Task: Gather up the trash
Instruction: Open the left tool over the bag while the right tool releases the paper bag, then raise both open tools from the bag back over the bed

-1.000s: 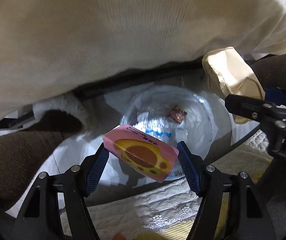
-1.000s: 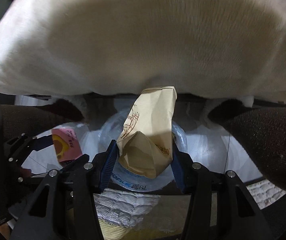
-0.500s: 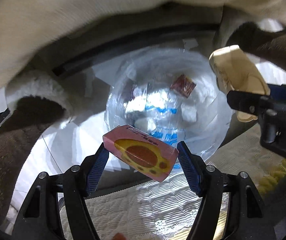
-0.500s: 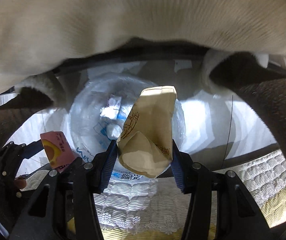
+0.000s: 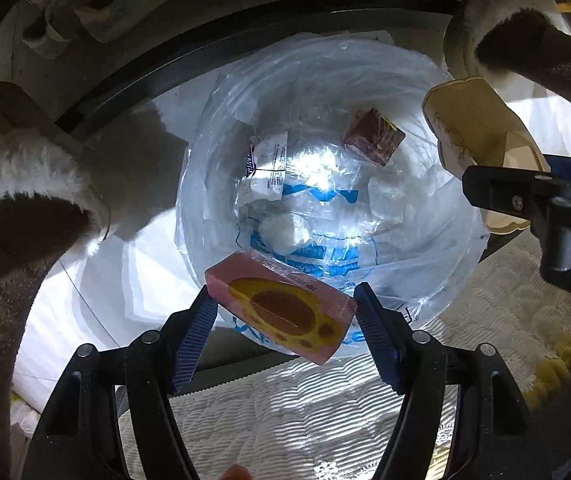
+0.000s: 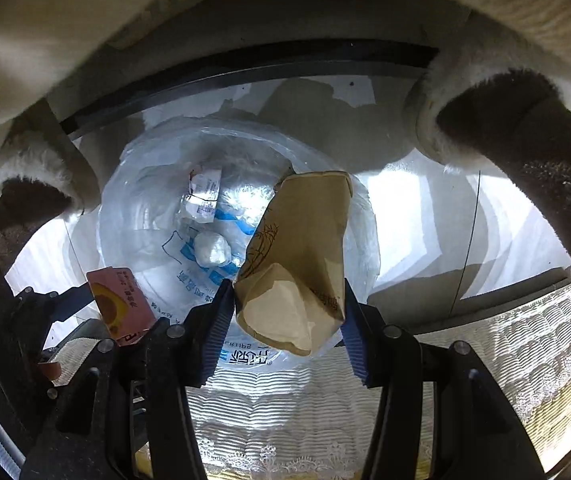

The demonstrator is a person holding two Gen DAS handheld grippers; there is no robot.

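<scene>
My left gripper (image 5: 285,312) is shut on a pink box with a yellow and brown print (image 5: 281,304). It hangs over the near rim of a bin lined with a clear plastic bag (image 5: 213,168). My right gripper (image 6: 285,304) is shut on a crumpled brown paper bag (image 6: 301,248), also above the bin (image 6: 125,184). Inside lie a white wrapper (image 5: 267,168), a dark red packet (image 5: 374,136) and a white paper ball (image 5: 285,230). The paper bag (image 5: 473,132) and right gripper show at the right of the left wrist view. The pink box (image 6: 119,300) shows at the left of the right wrist view.
Two furry brown slippers with white trim flank the bin (image 5: 25,216) (image 5: 525,40). A white quilted mattress edge (image 5: 305,412) lies below both grippers. A cream cloth (image 6: 45,40) hangs across the top. A black rail (image 5: 205,48) runs behind the bin on the pale floor.
Both grippers have sunk and tipped downward toward the bin, each keeping its load. The cream cloth has slid up out of the view, and the bin's inside now fills the middle.
</scene>
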